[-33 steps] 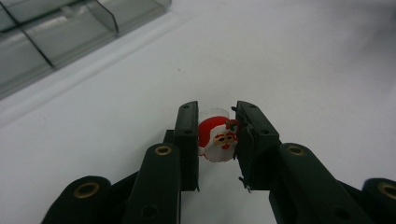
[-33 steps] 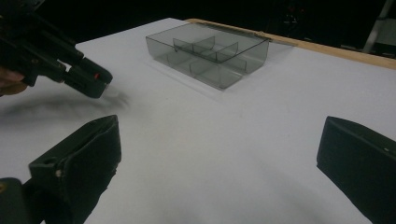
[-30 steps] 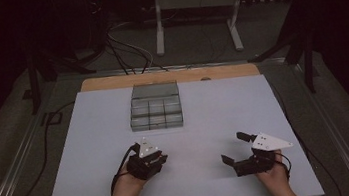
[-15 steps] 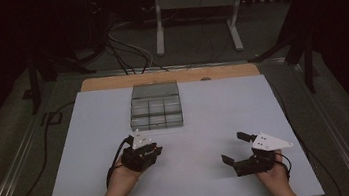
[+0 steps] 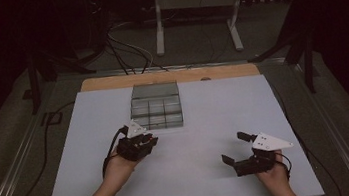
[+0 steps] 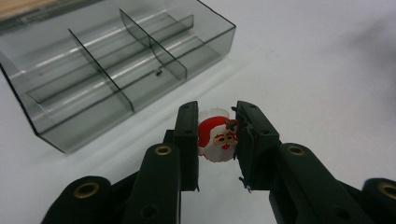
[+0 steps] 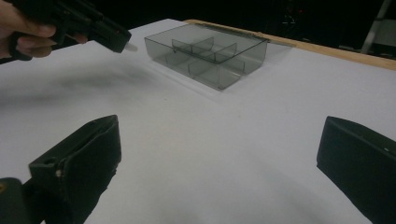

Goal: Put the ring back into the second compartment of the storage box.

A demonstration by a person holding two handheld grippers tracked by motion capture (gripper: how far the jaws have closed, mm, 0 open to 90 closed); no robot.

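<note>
Dark floor and trailing cables surround the white table (image 5: pixel 197 176), which has a strip of bare wood along its far edge. On the far half of the white top sits a smoky clear plastic organizer box (image 5: pixel 156 106), split by dividers into several compartments; those I can see into look bare.

Just on the near side of that box, the left gripper (image 6: pixel 217 135) is closed on a small Santa ring (image 6: pixel 217 139). From its own camera, the red-and-white Santa face sits squarely between the two black jaws, pinched on both sides, with a bit of clear band showing behind it. The ring is off the table, held above the white surface and near the box's closest corner, not over any compartment. From above, the left gripper (image 5: pixel 138 144) is just short of the box's front wall, slightly to its left.

Well apart, toward the near right corner, the right gripper (image 5: pixel 239 148) is held low over the table with its jaws spread wide and nothing between them.
</note>
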